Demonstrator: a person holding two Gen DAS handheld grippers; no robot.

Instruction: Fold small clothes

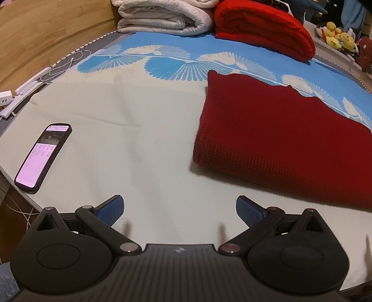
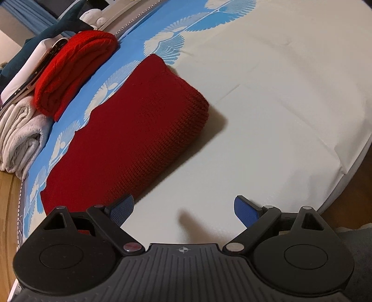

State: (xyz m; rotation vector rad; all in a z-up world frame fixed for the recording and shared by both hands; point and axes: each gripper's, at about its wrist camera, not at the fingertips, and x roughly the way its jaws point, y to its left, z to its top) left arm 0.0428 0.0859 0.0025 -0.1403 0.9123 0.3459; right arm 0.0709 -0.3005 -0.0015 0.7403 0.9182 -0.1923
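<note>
A dark red knitted garment lies folded flat on the cream and blue bed sheet, to the right in the left wrist view. It also shows in the right wrist view, to the left. My left gripper is open and empty, above the sheet, below and left of the garment. My right gripper is open and empty; its left fingertip is close to the garment's near corner.
A lit phone lies near the bed's left edge. A folded bright red blanket and a folded white blanket sit at the far side. Cables and a power strip lie by the wooden wall. Plush toys sit far right.
</note>
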